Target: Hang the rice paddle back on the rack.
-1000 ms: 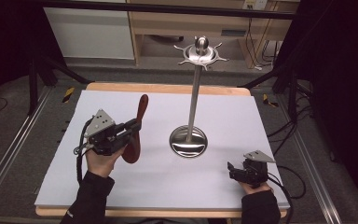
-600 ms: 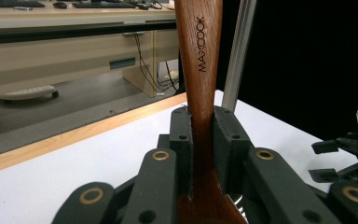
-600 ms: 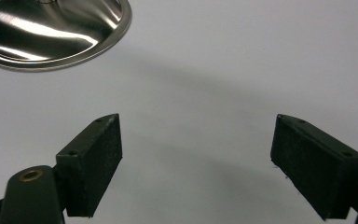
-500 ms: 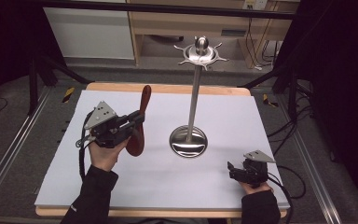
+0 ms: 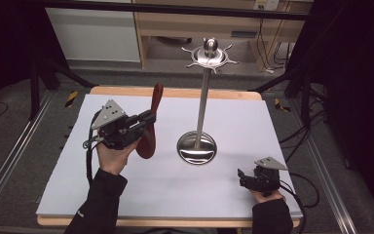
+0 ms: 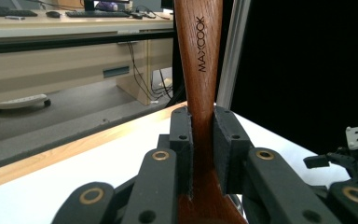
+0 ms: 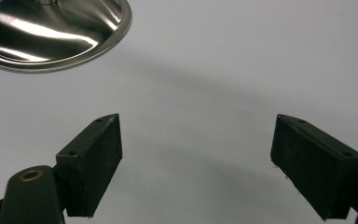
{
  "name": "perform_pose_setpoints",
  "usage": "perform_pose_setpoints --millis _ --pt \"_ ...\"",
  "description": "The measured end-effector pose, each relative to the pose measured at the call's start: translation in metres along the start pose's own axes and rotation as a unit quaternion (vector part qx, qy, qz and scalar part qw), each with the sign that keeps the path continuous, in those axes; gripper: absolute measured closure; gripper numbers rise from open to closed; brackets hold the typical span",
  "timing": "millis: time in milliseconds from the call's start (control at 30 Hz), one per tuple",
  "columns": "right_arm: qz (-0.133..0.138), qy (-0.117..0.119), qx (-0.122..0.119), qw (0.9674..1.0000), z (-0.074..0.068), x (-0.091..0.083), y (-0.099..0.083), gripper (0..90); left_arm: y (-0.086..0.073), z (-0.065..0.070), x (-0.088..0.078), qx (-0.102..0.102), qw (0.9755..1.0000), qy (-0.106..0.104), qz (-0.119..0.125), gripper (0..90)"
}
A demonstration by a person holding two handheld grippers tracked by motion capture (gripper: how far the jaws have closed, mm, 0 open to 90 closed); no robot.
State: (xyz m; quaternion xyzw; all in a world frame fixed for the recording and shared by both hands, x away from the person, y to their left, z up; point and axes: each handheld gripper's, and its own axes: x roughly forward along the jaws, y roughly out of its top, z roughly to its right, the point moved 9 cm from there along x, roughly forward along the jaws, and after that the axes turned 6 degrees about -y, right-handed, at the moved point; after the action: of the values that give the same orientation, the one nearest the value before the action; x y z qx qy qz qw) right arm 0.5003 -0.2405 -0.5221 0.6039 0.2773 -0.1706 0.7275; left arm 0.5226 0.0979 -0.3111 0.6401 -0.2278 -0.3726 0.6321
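A dark wooden spoon (image 5: pixel 149 127) stands nearly upright above the white board, handle up and bowl down. My left gripper (image 5: pixel 148 117) is shut on its neck; in the left gripper view both pads clamp the wooden spoon (image 6: pixel 199 56), marked MAXCOOK, and my left gripper (image 6: pixel 201 140) points along it. A steel utensil stand (image 5: pixel 203 97) with a round base and a hooked top ring rises at the board's middle. My right gripper (image 5: pixel 241 176) rests low at the front right, open; in the right gripper view my right gripper (image 7: pixel 196 158) has wide jaws over bare board, the stand's base (image 7: pixel 51 28) ahead.
The white board (image 5: pixel 253 122) lies on a wooden table with edges on all sides. Metal rails run along the floor left and right. A cabinet and cables stand beyond the far edge. My right gripper shows far off (image 6: pixel 354 154) in the left gripper view.
My left hand has lifted the spoon slightly and carried it a little toward the stand. The right hand has stayed still.
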Motion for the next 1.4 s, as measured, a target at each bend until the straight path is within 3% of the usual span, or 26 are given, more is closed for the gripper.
perform_pose_setpoints --millis 200,833,967,1400 --pt "0.000 -0.001 0.000 1.0000 0.000 0.000 0.000 16.7 0.010 0.003 0.001 0.007 0.9999 -0.004 0.010 78.1" --pt "0.000 0.001 0.000 1.0000 0.000 0.001 0.000 16.7 0.032 0.017 0.010 0.021 0.9996 -0.013 0.010 78.1" --pt "0.001 0.002 0.003 1.0000 0.000 0.000 0.000 16.7 0.037 0.022 0.012 0.014 0.9996 -0.022 0.011 78.1" --pt "0.002 0.001 0.002 1.0000 0.001 0.000 0.001 16.7 0.050 0.023 0.013 0.029 0.9992 -0.019 0.021 78.1"
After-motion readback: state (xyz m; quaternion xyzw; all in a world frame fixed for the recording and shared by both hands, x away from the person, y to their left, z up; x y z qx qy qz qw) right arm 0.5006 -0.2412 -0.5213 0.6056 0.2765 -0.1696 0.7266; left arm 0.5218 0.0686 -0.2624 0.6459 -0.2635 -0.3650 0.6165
